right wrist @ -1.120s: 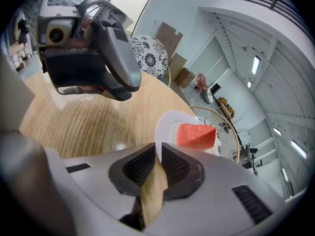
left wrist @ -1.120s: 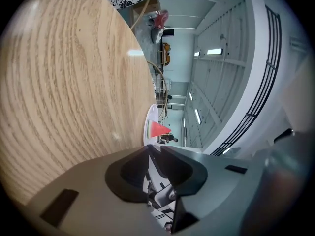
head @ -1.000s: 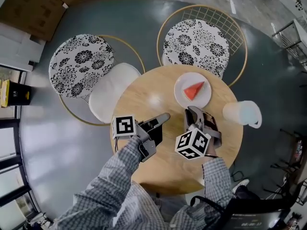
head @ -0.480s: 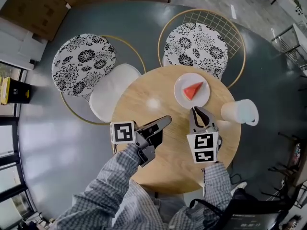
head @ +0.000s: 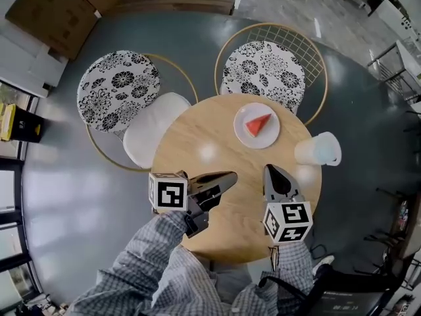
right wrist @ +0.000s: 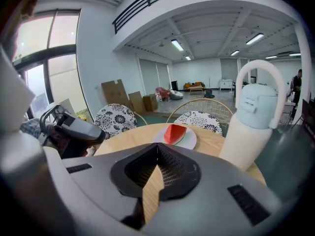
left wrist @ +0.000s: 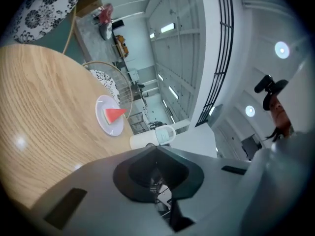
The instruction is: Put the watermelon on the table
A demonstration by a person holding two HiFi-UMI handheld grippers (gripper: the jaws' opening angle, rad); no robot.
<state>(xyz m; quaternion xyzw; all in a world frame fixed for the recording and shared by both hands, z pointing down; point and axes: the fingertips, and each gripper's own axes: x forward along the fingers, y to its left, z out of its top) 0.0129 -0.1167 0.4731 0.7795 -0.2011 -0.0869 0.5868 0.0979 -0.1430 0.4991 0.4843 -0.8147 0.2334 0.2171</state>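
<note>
Right gripper point(right wrist: 157, 150): jaws closed tip to tip, nothing between them; a sliver of wood shows below the tips.
Watermelon point(right wrist: 173, 133): red wedge on a plate, straight ahead beyond the jaws.
Plate point(right wrist: 190, 142): white, on the far part of the table.
Table point(right wrist: 216, 144): round, light wood.
Jug point(right wrist: 251, 127): white with a looped handle, upright at right, near the plate but apart.
Left gripper point(right wrist: 74, 131): dark, at the left edge.
Chairs point(right wrist: 116, 118): two with flowered cushions, behind the table.
</note>
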